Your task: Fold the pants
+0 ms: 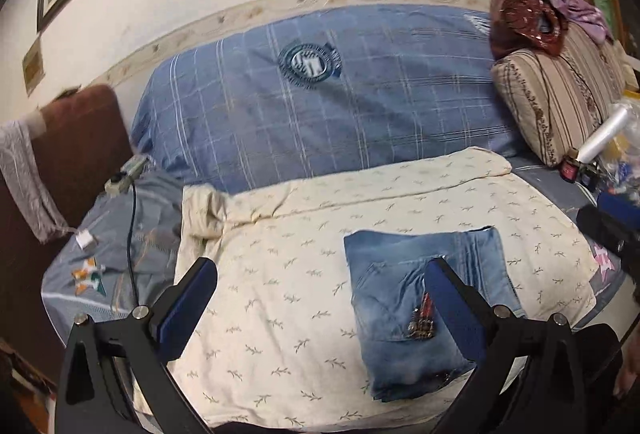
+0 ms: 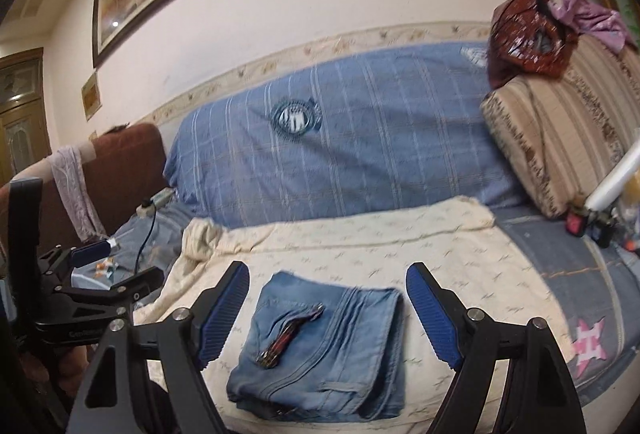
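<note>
Your pants lie folded into a compact, nearly square packet on the cream sheet, near its front edge, so no long axis is clear; the stitched seams run from the front edge toward the blue cushion. Both tongs are spread and empty: the right gripper straddles the packet without touching, and the left gripper hangs over its left side. Drop a finger carelessly and you could snag the top layer, dragging the stack open.

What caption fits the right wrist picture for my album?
Folded jeans lie on the cream sheet, between the open right hand-held gripper.
</note>
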`<state>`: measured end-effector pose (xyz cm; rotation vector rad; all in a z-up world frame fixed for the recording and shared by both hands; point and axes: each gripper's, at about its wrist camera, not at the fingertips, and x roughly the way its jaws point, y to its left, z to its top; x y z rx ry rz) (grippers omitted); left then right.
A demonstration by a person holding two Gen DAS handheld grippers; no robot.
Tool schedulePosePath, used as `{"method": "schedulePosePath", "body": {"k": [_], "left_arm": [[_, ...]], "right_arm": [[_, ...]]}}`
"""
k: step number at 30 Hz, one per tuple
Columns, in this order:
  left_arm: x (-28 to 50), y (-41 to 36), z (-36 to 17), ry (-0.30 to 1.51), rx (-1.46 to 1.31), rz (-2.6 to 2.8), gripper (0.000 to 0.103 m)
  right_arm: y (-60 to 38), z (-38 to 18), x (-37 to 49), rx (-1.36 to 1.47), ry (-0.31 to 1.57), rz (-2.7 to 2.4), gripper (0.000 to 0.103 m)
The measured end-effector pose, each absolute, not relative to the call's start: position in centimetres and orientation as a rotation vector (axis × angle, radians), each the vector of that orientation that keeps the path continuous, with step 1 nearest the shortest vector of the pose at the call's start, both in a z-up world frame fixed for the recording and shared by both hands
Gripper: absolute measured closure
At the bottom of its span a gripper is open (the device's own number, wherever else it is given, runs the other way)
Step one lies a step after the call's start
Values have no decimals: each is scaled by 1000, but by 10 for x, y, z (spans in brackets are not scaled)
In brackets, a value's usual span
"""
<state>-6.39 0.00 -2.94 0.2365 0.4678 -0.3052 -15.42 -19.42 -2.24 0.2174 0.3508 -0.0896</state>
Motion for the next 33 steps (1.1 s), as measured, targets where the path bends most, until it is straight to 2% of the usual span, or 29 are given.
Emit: {"method": "schedulePosePath", "body": {"k": [9, 25, 33], "left_arm": [[-51, 13, -43, 532, 179, -282, 0], [-46, 19, -64, 594, 183, -239, 0], [-11, 21, -107, 770, 162, -257, 0]], "right_arm": [[-171, -32, -148, 152, 377, -68, 19], [-171, -70, -127, 204, 487, -1, 19], [-212, -101, -114, 276, 596, -75, 19]]}}
